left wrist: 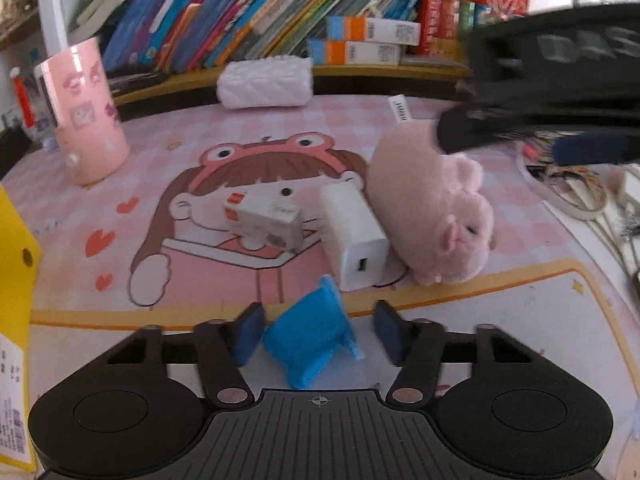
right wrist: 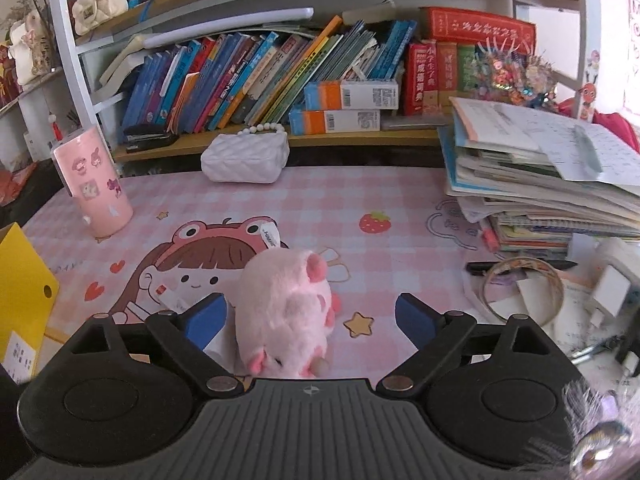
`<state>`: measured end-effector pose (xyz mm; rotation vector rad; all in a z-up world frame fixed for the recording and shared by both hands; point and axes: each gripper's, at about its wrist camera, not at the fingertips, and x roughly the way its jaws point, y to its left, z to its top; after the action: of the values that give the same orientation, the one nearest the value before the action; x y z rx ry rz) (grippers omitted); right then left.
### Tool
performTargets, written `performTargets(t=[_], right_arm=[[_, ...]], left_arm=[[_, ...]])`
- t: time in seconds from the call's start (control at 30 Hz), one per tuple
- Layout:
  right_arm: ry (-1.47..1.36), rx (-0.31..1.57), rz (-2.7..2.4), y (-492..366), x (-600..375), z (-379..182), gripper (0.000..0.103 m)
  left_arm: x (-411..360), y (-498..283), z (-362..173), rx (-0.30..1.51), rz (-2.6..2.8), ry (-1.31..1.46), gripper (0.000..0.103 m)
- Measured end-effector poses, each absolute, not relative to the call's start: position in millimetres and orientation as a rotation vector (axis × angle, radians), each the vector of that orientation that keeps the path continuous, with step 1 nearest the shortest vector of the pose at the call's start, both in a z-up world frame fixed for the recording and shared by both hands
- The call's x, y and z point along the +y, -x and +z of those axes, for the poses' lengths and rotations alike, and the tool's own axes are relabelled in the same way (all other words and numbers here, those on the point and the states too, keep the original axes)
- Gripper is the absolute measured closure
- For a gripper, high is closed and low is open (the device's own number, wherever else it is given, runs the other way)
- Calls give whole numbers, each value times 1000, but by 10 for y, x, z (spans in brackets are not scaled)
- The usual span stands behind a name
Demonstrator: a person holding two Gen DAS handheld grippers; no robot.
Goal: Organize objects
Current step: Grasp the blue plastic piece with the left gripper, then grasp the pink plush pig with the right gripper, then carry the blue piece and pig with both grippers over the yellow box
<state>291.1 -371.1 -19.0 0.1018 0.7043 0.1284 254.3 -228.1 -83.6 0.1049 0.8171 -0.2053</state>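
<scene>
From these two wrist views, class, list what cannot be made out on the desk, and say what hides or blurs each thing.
- Right gripper, left wrist view: motion-blurred, cut off by the right edge.
- White charger, right wrist view: hidden behind the pink plush toy.
- Yellow box, both views: cut off by the left edge.
- Small white carton: print too small to read.

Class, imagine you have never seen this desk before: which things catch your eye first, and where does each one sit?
The pink plush pig lies mid-desk on the cartoon girl desk mat, between the right tool's open fingers. Beside it in the left wrist view lies a white charger, and nearer, a bright blue object sits between the left tool's fingers. A pink tumbler stands at the mat's far left.
</scene>
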Motion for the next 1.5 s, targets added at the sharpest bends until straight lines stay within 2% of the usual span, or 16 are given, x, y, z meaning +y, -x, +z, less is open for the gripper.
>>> performTargets(t=[0.03,0.13,0.4,0.53,0.57,0.6,0.7,0.77,1.13,1.5], right_arm=[[-108,710,134,-2950,-3704,-204,11],[-122,729,145,-3063,-3671,-249,10],[-115,794,168,-3384,-3549,-471,10],[-164,860,154,-3511,-3553,-644,14],[-186,876,144,-3526,-3566,-690,19],[-210,901,138,-3543,-3587,-740,28],[-262,910,132,-3525,-3628,-783,39],[-264,904,124,-3482,-3643,-741,42],[-159,723,32,-2692,-3731,-186,42],[-128,803,129,-1816,-3166,-130,42]], left_arm=[[-2276,-2527,-827,815,-220,-112,61],[-2196,-2490,-799,837,-238,-100,64],[-1737,-2316,-540,871,-138,48,65],[-1520,-2187,-406,852,-87,107,66],[-1478,-2148,-373,845,-79,116,66],[-1443,-2127,-348,838,-73,124,66],[-1359,-2026,-260,817,-64,136,66],[-1326,-1969,-211,803,-64,139,67],[-1204,-1698,-115,758,-107,170,67],[-815,-1226,-97,743,-102,185,68]])
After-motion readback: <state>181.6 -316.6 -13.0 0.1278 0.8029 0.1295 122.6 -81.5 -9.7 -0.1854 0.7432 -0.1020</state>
